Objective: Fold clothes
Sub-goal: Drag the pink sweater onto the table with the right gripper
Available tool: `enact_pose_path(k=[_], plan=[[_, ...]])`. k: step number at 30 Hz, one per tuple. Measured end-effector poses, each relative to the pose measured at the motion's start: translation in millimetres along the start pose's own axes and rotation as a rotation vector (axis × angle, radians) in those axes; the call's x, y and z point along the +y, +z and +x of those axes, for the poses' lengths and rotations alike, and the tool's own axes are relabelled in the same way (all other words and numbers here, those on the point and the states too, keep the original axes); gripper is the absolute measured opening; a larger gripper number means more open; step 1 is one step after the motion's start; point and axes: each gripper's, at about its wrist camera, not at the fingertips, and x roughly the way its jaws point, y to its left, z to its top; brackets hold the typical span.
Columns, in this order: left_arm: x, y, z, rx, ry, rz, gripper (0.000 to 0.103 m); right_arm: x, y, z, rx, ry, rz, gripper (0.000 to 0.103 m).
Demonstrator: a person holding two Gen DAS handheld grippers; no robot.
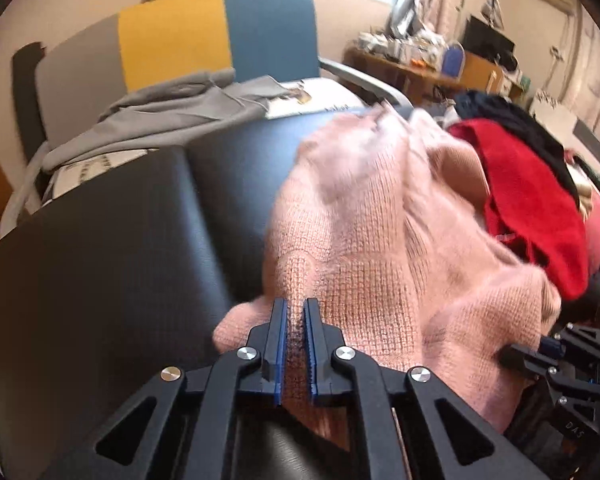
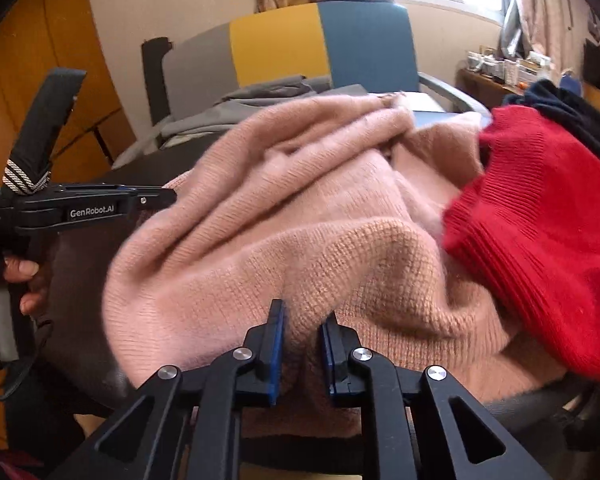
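Left wrist view. Your left gripper point(image 1: 296, 308) is clamped on a near edge of the fuzzy pink knitted sweater point(image 1: 364, 232), a pinch of knit showing between its blue pads. The sweater lies crumpled on the dark padded surface point(image 1: 112, 232), running from 6 o'clock up toward 1 o'clock, where it meets the red knitted garment point(image 1: 532, 208) in the pile at 3 o'clock. The thin bite could slip if you pull hard; blur in the cloth suggests it is moving.

Right wrist view. Your right gripper point(image 2: 302, 320) stands with its jaws narrowly parted around a bunched ridge of the same pink sweater point(image 2: 300, 216); whether the pads truly bite cannot be told. The red garment point(image 2: 540, 216) overlaps the sweater at 3 o'clock, so lifting may drag it along. The left gripper point(image 2: 156, 198) enters at 9 o'clock. Gathering several layers in either bite would spoil any fold.
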Motion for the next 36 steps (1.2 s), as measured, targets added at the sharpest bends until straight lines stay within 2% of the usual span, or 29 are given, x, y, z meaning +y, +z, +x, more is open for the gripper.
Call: enact_pose_path(k=[6,9,13,18,20,22,23,25,27,29,30,33,36], plan=[[51.9,-14.7,-37.3,-0.076,0.076,-0.097,0.007,34.5,16.1,-0.5,-0.017,0.098,-0.056,0.016],[83.7,-26.5,-50.7,-0.086,0.125,-0.159,0.007,52.7,22.8,6.6,-0.014,0.151,-0.082,0.016],[117.6,-43.2,-63.2,-0.092,0.181,-0.232,0.007,80.7,35.1,24.5,0.008,0.236,-0.086,0.016],[148.4,-65.5,-76.4,-0.104,0.261,-0.298,0.008,134.2,43.1,53.7,0.032,0.31,-0.185,0.016],[156.9,-74.0,-80.2,-0.1,0.277,-0.317,0.01,153.0,42.9,69.3,0.042,0.31,-0.221,0.016],[162.1,-83.4,-86.8,-0.116,0.276,-0.338,0.011,145.4,45.0,64.8,0.026,0.331,-0.187,0.021],[163.5,-89.8,-93.3,-0.135,0.27,-0.35,0.018,139.1,46.2,60.7,0.017,0.343,-0.163,0.023],[162.6,-100.7,-106.7,-0.179,0.259,-0.363,0.02,126.5,48.8,52.3,-0.003,0.368,-0.116,0.028],[156.5,-111.0,-121.1,-0.233,0.247,-0.362,0.024,114.0,51.3,44.0,-0.023,0.393,-0.068,0.038],[143.0,-121.2,-133.1,-0.285,0.209,-0.334,0.027,94.5,48.8,23.0,-0.073,0.34,-0.055,0.057],[132.9,-124.3,-134.6,-0.294,0.175,-0.31,0.029,82.7,45.2,11.6,-0.09,0.299,-0.054,0.061],[91.6,-125.7,-127.0,-0.27,0.071,-0.182,0.031,56.9,32.6,-4.9,-0.059,0.243,-0.052,0.062],[44.3,-124.5,-109.4,-0.218,0.034,-0.032,0.031,54.8,14.5,-11.4,-0.001,0.216,-0.101,0.061]])
